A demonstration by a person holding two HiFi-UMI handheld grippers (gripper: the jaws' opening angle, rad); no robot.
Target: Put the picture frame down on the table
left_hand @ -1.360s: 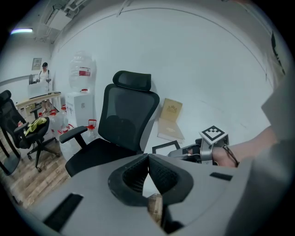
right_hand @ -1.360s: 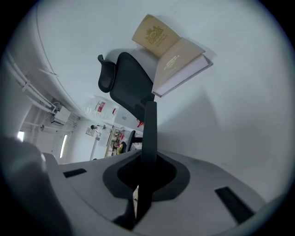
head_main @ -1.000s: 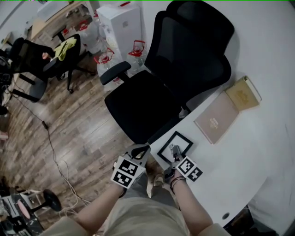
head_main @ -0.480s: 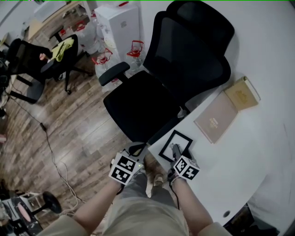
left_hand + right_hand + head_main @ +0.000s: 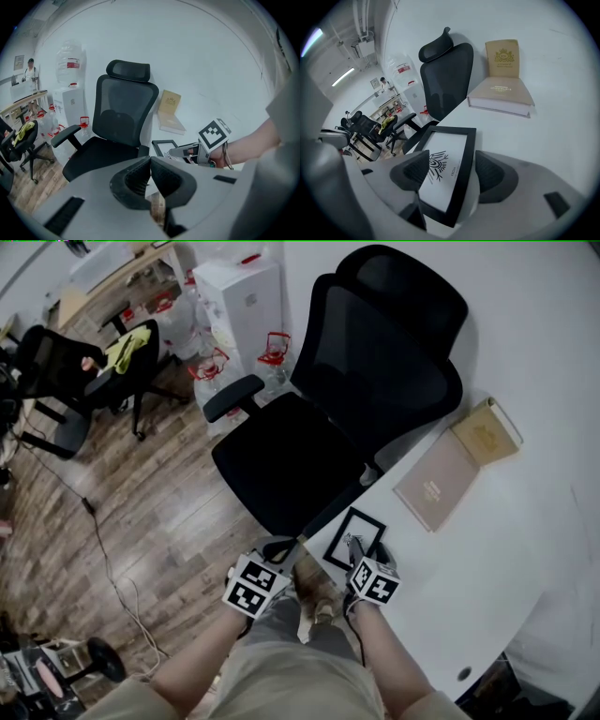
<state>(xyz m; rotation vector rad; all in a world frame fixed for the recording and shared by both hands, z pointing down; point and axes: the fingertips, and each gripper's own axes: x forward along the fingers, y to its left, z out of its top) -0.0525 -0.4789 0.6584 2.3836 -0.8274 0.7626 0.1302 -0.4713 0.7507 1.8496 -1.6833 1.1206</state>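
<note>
The black picture frame [image 5: 356, 533] with a white print lies flat on the white table [image 5: 487, 549], near its front-left edge. My right gripper [image 5: 357, 550] sits just behind it. In the right gripper view the frame [image 5: 445, 168] lies between the two spread pads, and a thin gap shows at the right pad [image 5: 494, 173]; the gripper [image 5: 452, 172] is open. My left gripper [image 5: 281, 547] hovers off the table edge above the floor, beside the chair seat. Its pads [image 5: 140, 176] meet with nothing between them. The left gripper view shows the frame [image 5: 164, 146] and the right gripper [image 5: 180, 151].
A black office chair [image 5: 356, 399] stands against the table's left edge, close to the frame. A tan book [image 5: 439, 479] and a gold book [image 5: 486, 432] lie farther back on the table. A white water dispenser [image 5: 246, 296] and bottles stand on the wooden floor.
Hardly anything moved. Both grippers drifted slightly to the left, and the frame has stayed flat on the table in the same spot.
</note>
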